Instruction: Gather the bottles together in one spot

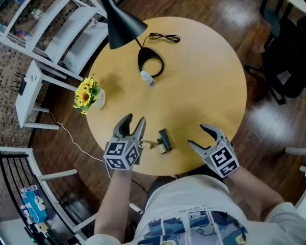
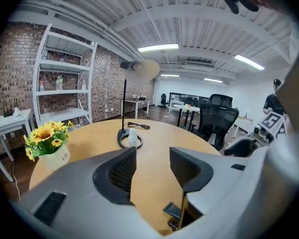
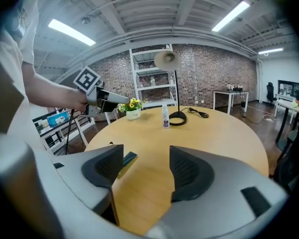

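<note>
One small clear bottle (image 1: 147, 77) with a white cap stands upright at the rim of the black lamp's ring base (image 1: 151, 63), far across the round wooden table (image 1: 209, 75). The left gripper view shows the bottle (image 2: 133, 138) straight ahead in the distance, and the right gripper view has it (image 3: 165, 117) beside the lamp base. My left gripper (image 1: 134, 120) hovers over the table's near left part, open with nothing between its jaws. My right gripper (image 1: 196, 136) is open and empty over the near right edge.
A black desk lamp (image 1: 118, 19) with a cable (image 1: 164, 37) stands at the far side. A white pot of yellow flowers (image 1: 87, 93) sits at the left edge. A small flat dark object (image 1: 164, 141) lies between my grippers. White shelving (image 1: 46, 19) and an office chair (image 1: 288, 60) surround the table.
</note>
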Available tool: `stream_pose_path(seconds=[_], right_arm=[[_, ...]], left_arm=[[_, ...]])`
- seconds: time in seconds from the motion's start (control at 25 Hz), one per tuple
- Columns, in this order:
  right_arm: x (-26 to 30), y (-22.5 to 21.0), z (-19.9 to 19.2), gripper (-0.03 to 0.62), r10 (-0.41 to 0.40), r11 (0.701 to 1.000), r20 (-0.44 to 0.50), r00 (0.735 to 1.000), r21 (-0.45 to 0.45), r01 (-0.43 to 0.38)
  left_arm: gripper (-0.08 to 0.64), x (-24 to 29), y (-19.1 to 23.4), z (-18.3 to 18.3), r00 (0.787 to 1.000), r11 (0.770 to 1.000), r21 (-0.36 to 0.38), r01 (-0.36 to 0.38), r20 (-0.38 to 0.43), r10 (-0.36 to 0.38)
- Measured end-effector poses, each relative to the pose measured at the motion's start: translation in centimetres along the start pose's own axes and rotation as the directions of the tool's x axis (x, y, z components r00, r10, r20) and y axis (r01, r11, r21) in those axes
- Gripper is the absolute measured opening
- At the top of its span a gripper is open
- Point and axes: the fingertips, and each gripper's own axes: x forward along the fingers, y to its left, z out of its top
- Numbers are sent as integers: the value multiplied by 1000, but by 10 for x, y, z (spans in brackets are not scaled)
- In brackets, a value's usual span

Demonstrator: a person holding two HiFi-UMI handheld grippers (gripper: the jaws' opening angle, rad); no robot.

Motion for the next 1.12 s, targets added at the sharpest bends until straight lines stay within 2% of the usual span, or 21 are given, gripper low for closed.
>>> stream_pose_path(seconds=[0.12, 0.28, 0.68, 0.92, 1.12], right_arm=[[-8, 25, 7, 313, -6, 1000, 3, 1000, -10, 6], [-30, 60, 4, 313, -57, 998, 10, 998, -18, 58], [-109, 176, -26, 313, -184, 983, -3, 983, 16, 184], [-151, 231, -45, 313, -224, 974, 3, 974, 31, 224], [-157, 258, -57, 314, -232, 973, -8, 973, 19, 232]], left_arm=[[213, -55, -12, -7, 999, 999, -40, 20, 34, -19], [215, -124, -21, -34, 997, 994, -104, 38, 77, -30], [213, -285, -47, -137, 997, 989, -132, 61, 57, -54], [213, -339, -54, -180, 997, 981, -182, 59, 58, -50], [213, -357, -61, -204, 998, 977, -201, 66, 24, -62]])
